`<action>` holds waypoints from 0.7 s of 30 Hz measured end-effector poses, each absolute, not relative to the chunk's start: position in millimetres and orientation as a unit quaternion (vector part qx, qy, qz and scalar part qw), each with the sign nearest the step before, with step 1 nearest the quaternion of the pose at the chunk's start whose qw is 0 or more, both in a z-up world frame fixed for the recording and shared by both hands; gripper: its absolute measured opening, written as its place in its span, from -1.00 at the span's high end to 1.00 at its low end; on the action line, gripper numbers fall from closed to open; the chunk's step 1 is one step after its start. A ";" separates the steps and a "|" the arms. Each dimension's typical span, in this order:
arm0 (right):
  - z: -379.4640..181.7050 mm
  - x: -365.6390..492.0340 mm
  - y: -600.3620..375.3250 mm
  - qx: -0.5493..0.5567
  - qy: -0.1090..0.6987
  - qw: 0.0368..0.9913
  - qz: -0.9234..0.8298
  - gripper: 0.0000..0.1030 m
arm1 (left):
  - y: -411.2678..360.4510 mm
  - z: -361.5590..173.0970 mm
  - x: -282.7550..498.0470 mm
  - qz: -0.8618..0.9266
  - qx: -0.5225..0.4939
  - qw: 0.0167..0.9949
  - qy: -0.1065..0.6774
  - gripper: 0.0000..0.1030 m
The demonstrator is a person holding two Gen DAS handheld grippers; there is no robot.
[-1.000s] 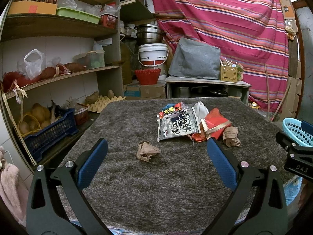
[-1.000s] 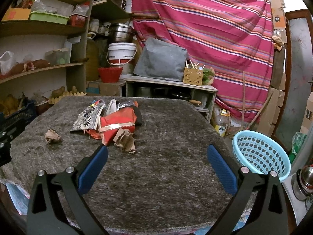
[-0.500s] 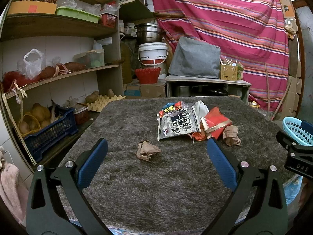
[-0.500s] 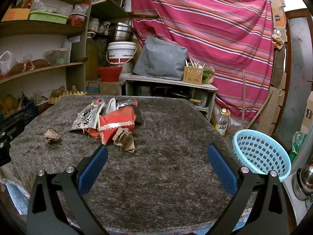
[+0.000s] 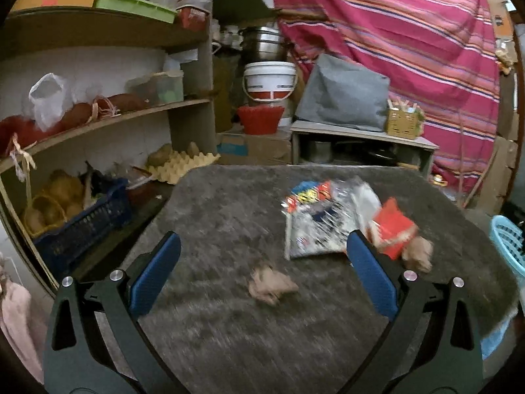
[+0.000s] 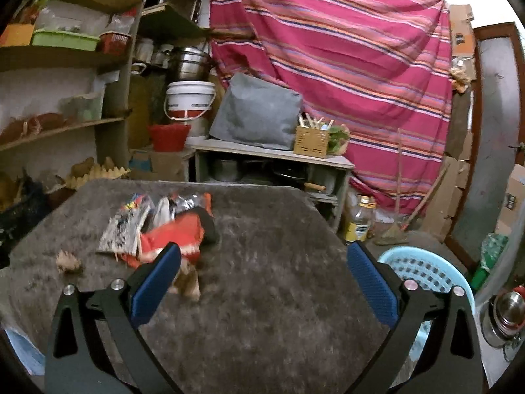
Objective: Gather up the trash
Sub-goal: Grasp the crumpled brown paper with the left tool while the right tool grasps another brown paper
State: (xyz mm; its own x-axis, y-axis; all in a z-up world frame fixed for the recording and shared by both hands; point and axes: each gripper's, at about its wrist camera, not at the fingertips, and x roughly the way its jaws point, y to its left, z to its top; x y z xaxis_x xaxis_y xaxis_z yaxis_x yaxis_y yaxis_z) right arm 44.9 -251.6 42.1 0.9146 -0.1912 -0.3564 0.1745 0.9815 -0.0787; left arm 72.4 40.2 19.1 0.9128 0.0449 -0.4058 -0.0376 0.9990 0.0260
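Trash lies on a grey shaggy table cover (image 5: 229, 216). A crumpled brown paper ball (image 5: 269, 285) sits between and just beyond the open jaws of my left gripper (image 5: 262, 275). A silver snack wrapper (image 5: 320, 226), a red wrapper (image 5: 393, 228) and a second brown paper ball (image 5: 418, 254) lie further right. In the right wrist view my right gripper (image 6: 262, 272) is open and empty above the cover, with the red wrapper (image 6: 174, 236), the silver wrapper (image 6: 126, 226) and a brown ball (image 6: 188, 284) by its left finger. A light blue basket (image 6: 426, 271) stands off the table's right edge.
Shelves with bags, a blue crate (image 5: 82, 226) and egg trays (image 5: 183, 164) line the left. A low cabinet (image 6: 272, 167) with a grey cushion and a white bucket (image 6: 188, 98) stands behind the table. A bottle (image 6: 361, 220) and steel pots (image 6: 505, 315) are on the floor at right.
Both grippers have moved forward and closer to the trash; the views are now motion-blurred. Both stay open and nothing has been picked up.
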 end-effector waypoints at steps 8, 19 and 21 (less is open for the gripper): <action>26.8 98.7 -244.5 -0.032 0.208 0.974 -0.082 -0.92 | 53.8 -6.9 117.1 0.037 0.029 0.969 0.241 -0.90; -9.3 117.0 -228.9 -0.027 0.272 0.959 -0.070 -0.92 | 45.9 -51.9 143.3 -0.009 0.041 0.949 0.312 -0.86; -11.2 117.5 -223.4 -0.044 0.272 0.959 -0.072 -0.92 | 40.7 -56.2 145.9 -0.019 0.048 0.946 0.319 -0.69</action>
State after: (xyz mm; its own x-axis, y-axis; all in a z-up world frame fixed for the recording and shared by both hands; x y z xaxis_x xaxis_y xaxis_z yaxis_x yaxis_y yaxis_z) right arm 117.5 -223.4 -11.2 0.8413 -0.1621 -0.5157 0.1143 0.9858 -0.1233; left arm 145.9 40.7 -56.2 0.7962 -0.0055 -0.6050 0.0663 0.9947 0.0782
